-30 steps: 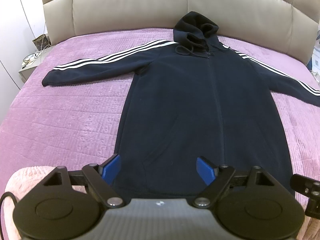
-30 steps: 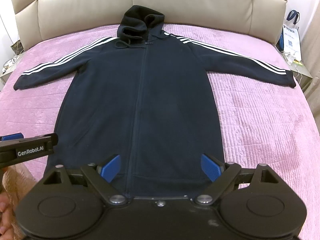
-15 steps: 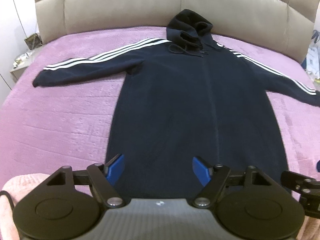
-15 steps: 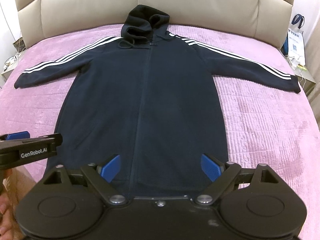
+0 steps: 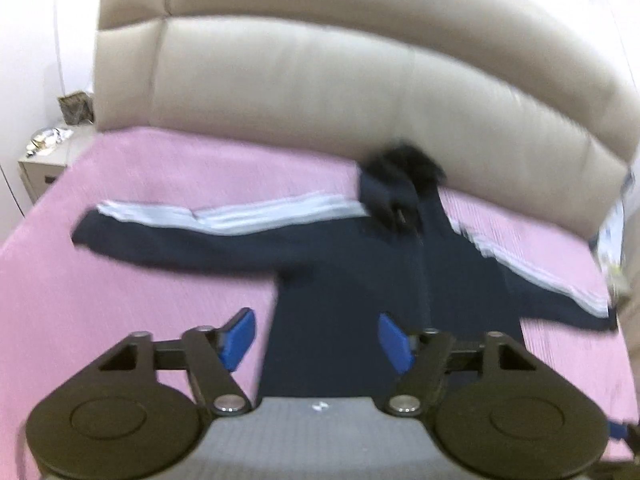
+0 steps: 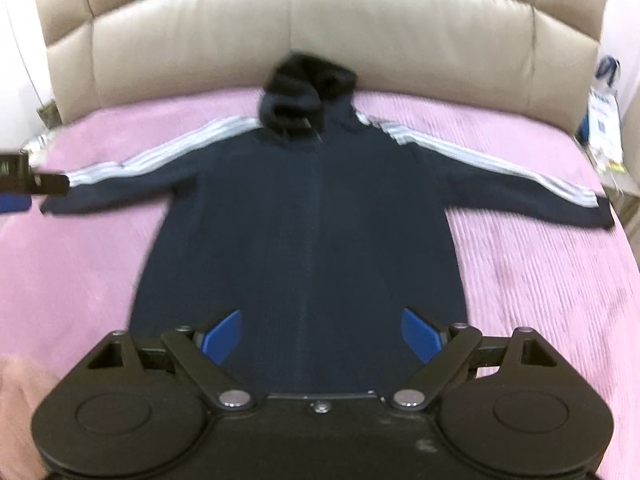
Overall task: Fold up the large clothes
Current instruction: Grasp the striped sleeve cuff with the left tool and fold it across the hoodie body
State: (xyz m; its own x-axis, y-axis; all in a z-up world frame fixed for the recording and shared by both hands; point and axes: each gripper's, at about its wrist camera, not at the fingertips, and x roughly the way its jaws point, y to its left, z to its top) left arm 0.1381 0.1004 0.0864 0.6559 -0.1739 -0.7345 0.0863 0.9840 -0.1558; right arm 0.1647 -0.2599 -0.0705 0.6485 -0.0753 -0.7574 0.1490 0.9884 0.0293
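Observation:
A dark navy hoodie (image 6: 304, 220) with white sleeve stripes lies flat and face up on the pink bedspread (image 6: 540, 300), both sleeves spread out and the hood (image 6: 308, 88) towards the headboard. My right gripper (image 6: 322, 336) hangs open above the hoodie's lower body, nothing between its blue pads (image 6: 422, 334). My left gripper (image 5: 316, 340) is open too and holds nothing. It hovers over the left edge of the hoodie (image 5: 380, 288), below the left sleeve (image 5: 192, 236). In the right wrist view the left gripper (image 6: 24, 188) shows at the left border, near the left cuff. Both views are blurred.
A beige padded headboard (image 6: 360, 32) runs along the far side of the bed. A nightstand (image 5: 42, 164) with small items stands at the left, and a white bag (image 6: 604, 120) at the right. A pinkish sleeve (image 6: 16, 400) fills the right view's lower left corner.
The left gripper has risen and swung left, so the hoodie now sits lower and to the right in its view. In the right view it climbed from lower left to the left cuff. The right gripper rose slightly.

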